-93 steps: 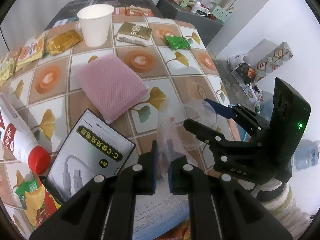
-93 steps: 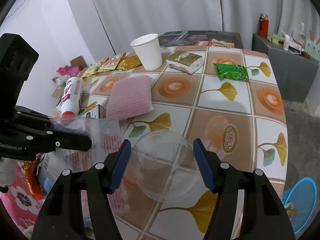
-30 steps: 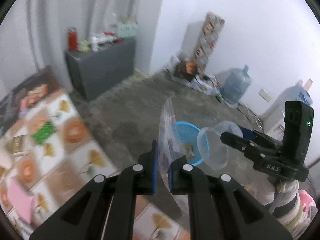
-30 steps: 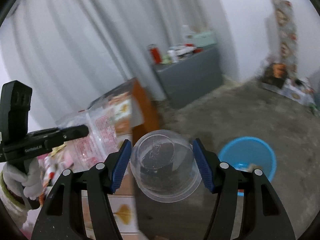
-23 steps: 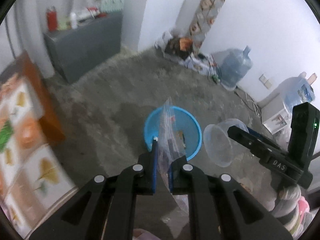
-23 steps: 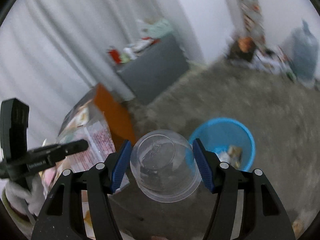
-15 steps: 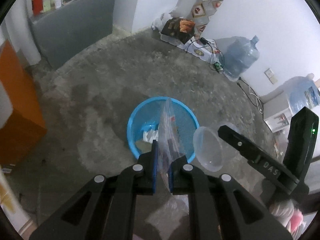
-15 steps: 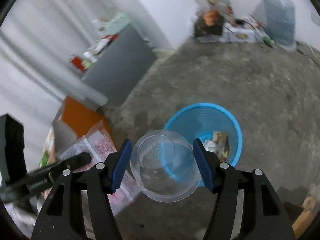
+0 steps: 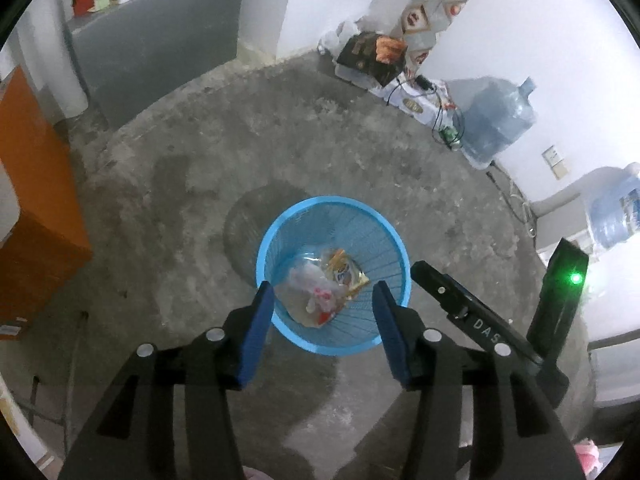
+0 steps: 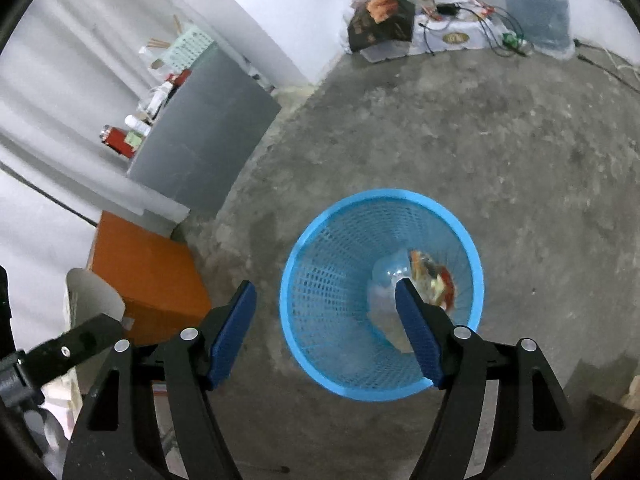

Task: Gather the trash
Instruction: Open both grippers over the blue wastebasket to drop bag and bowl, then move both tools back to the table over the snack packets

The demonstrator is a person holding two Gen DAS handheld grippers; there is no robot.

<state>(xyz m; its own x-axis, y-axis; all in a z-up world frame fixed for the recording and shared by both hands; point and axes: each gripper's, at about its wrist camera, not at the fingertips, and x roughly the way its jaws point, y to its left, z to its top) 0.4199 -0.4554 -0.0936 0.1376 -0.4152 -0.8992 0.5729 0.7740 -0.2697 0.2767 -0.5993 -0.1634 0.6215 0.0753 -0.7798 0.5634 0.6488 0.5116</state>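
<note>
Both grippers, left gripper [image 9: 323, 328] and right gripper [image 10: 324, 332], have just spread their jaws, now empty; plastic bag [image 9: 316, 292] and clear cup [image 10: 390, 272] lie inside the blue basket [image 9: 280, 232]; that load looks delivered.

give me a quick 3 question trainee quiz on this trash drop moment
1. True or false: the left gripper holds a plastic bag.
2. The blue basket stands on: A) a table B) the concrete floor C) a chair
3. Fill in: inside the basket, next to the clear plastic bag, lies a snack ___.

Key: 1 false, both it and the right gripper stand open with nothing between the jaws, which have just been opening. 2 B. 3 wrapper.
</note>
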